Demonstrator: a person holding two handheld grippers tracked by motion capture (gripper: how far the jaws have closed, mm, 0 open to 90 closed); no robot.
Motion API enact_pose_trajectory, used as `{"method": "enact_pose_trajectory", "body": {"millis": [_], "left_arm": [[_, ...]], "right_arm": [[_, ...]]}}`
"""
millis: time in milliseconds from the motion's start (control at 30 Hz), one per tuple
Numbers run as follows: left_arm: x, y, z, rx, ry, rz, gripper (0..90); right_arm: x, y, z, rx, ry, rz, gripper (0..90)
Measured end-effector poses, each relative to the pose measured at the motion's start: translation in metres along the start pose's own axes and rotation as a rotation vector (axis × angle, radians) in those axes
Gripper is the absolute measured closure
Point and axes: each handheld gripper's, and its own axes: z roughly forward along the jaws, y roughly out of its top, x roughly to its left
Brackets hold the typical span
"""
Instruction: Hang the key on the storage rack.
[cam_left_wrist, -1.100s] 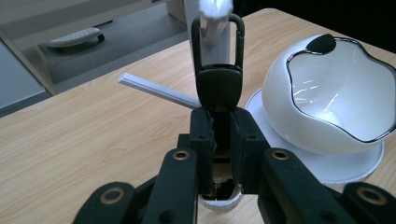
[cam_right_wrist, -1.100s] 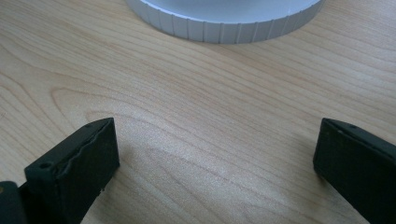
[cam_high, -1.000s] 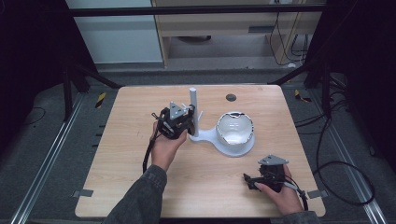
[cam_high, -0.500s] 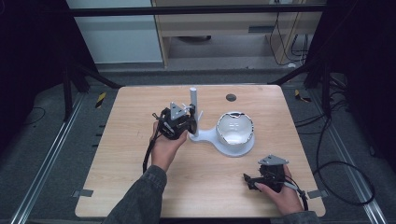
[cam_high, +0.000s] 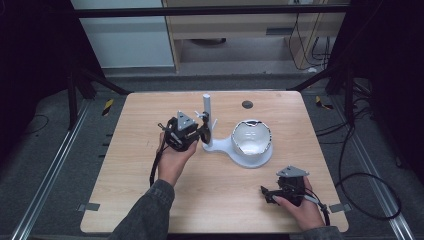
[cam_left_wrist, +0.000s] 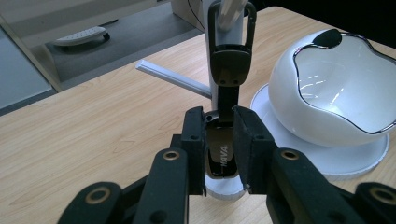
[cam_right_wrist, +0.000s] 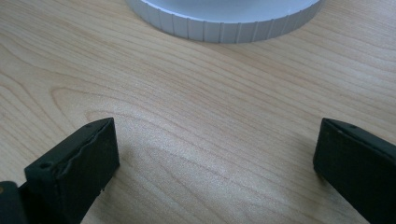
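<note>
two claws: my left claw (cam_left_wrist: 219, 144) clamps the key fob (cam_left_wrist: 223, 140) hanging upright from the stand's peg (cam_left_wrist: 229, 8); my right claw (cam_right_wrist: 215, 154) rests apart on the tabletop (cam_high: 140, 150).

On the table (cam_high: 125, 200), the post (cam_high: 207, 107) stands left of the bowl (cam_high: 252, 140) (sharing one base).

The light wooden table (cam_high: 150, 165) is viewed from above, facing forward and down. The white plastic stand with its round base (cam_left_wrist: 359, 154) (cam_right_wrist: 224, 18) is shared closely by both low gripper views.
</note>
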Motion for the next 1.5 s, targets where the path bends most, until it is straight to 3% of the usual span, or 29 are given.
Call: {"method": "enact_pose_trajectory", "body": {"millis": [200, 367, 667, 733, 833, 967, 1167, 1233, 1267, 1300, 1400, 1467, 1500], "left_arm": [[-0.001, 0.000, -0.004, -0.013, 0.000, -0.012, 70.1], [-0.004, 0.001, -0.010, -0.014, -0.001, -0.014, 62.1], [-0.009, 0.000, -0.025, -0.003, -0.029, -0.009, 38.2], [-0.012, -0.001, -0.028, 0.001, -0.049, 0.021, 27.8], [-0.015, -0.002, -0.031, 0.002, -0.058, 0.025, 21.3], [-0.019, -0.006, -0.035, 0.011, -0.074, 0.017, 16.4], [-0.029, -0.016, -0.040, 0.032, -0.099, 0.043, 12.7], [-0.031, -0.019, -0.042, 0.035, -0.101, 0.056, 12.1], [-0.032, -0.020, -0.042, 0.037, -0.106, 0.056, 11.3], [-0.033, -0.021, -0.043, 0.039, -0.110, 0.053, 9.9], [-0.034, -0.027, -0.044, 0.038, -0.117, 0.047, 5.4], [-0.035, -0.032, -0.045, 0.044, -0.128, 0.056, 4.7], [-0.036, -0.034, -0.046, 0.053, -0.133, 0.067, 4.5]], "right_arm": [[0.000, 0.000, 0.000, 0.000, 0.000, 0.000, 0.5], [0.000, 0.000, 0.000, 0.000, 0.000, 0.000, 0.5], [0.000, 0.000, 0.000, 0.001, 0.001, 0.002, 0.5], [0.000, 0.000, 0.000, 0.000, 0.000, 0.000, 0.5], [0.000, 0.000, 0.000, 0.001, 0.000, 0.000, 0.5], [0.000, 0.000, 0.000, 0.000, 0.000, -0.001, 0.5], [0.002, 0.000, -0.001, 0.007, -0.001, 0.023, 0.6], [0.002, 0.000, -0.001, 0.007, -0.001, 0.021, 0.6], [0.000, -0.001, 0.000, 0.000, -0.009, -0.002, 0.5], [0.002, 0.000, -0.001, 0.007, -0.002, 0.022, 0.6], [0.002, 0.000, -0.001, 0.007, -0.003, 0.026, 0.6], [0.002, 0.000, -0.001, 0.007, -0.003, 0.023, 0.6], [0.000, -0.001, 0.000, -0.003, -0.016, -0.012, 0.6]]}}
